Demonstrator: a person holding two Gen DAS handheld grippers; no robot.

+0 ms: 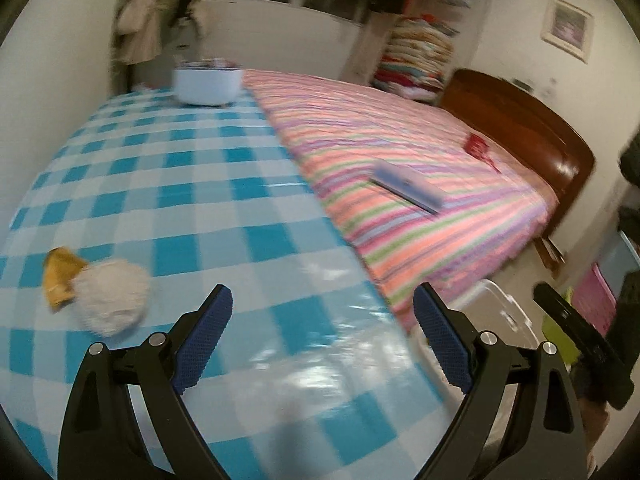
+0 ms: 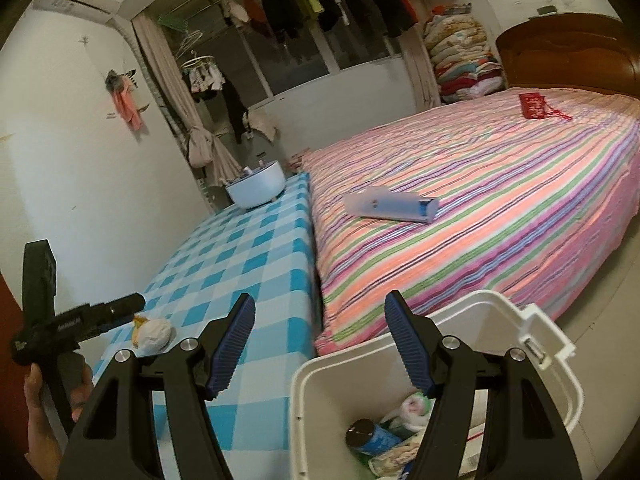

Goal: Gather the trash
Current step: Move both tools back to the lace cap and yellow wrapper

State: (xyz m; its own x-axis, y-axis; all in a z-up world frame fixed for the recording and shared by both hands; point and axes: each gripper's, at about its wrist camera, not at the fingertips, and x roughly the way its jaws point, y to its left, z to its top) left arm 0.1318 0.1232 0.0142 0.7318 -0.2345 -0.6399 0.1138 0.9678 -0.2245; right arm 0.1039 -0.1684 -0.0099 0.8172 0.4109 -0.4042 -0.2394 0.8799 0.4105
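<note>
The white paper ball (image 1: pixel 111 297) lies on the checked surface (image 1: pixel 224 200) at ten o'clock from the left tool (image 1: pixel 322 312) — near. Both tools are wide and empty — the right tool (image 2: pixel 320 320) hangs over the bin (image 2: pixel 304 408).

I see a table (image 2: pixel 256 240) in blue-checked cloth, pushed against a bed (image 2: pixel 500 200). On the table: white crumpled wad (image 1: pixel 112 304) touching a yellow wrapper (image 1: pixel 60 276), and a white bowl (image 2: pixel 256 190) at the far end. On the bed: blue box (image 2: pixel 392 206), red packet (image 2: pixel 532 106). White bin (image 2: pixel 440 360) on the floor.
</note>
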